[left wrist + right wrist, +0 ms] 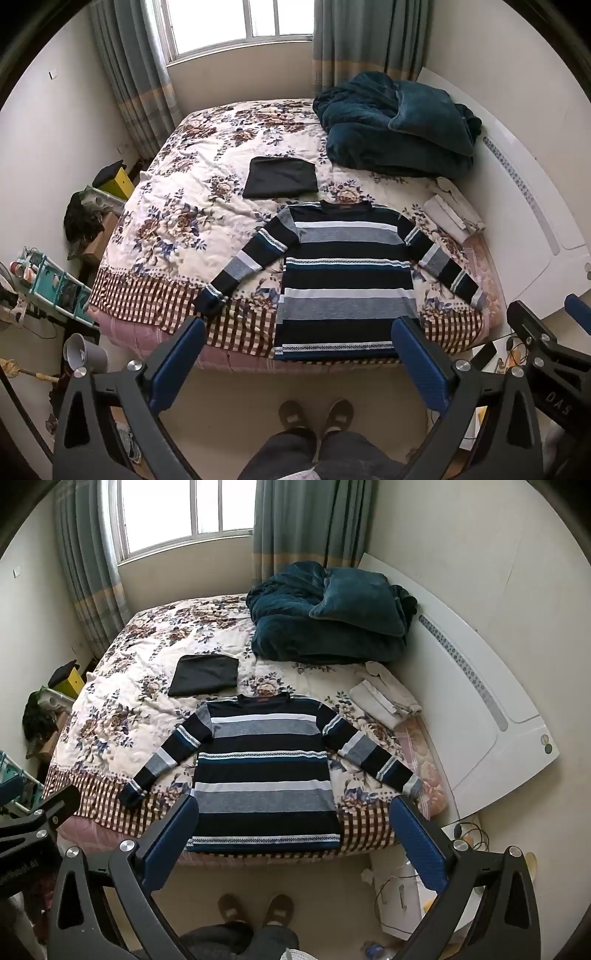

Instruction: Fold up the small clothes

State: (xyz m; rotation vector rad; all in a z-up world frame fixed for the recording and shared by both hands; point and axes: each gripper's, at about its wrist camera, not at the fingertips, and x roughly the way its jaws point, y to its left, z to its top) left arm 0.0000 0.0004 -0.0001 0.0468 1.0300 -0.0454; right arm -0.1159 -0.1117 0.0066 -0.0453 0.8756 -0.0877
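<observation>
Floral quilting covered the bed (207,173), the landmark for all that follows. A teal blanket (399,125) was heaped at its far headboard corner. The striped sweater (262,768) lay flat at the bed's near edge, sleeves spread, hem toward the person's slippers. A folded black garment (280,177) sat just beyond its collar, and folded white cloth (384,701) lay by the headboard. The left gripper (299,354) and right gripper (291,834) hovered short of the bed with jaws spread wide and empty. The first fold would likely go best by pinching one cuff (a thin edge) and drawing the sleeve across the chest, keeping the body unwrinkled.
</observation>
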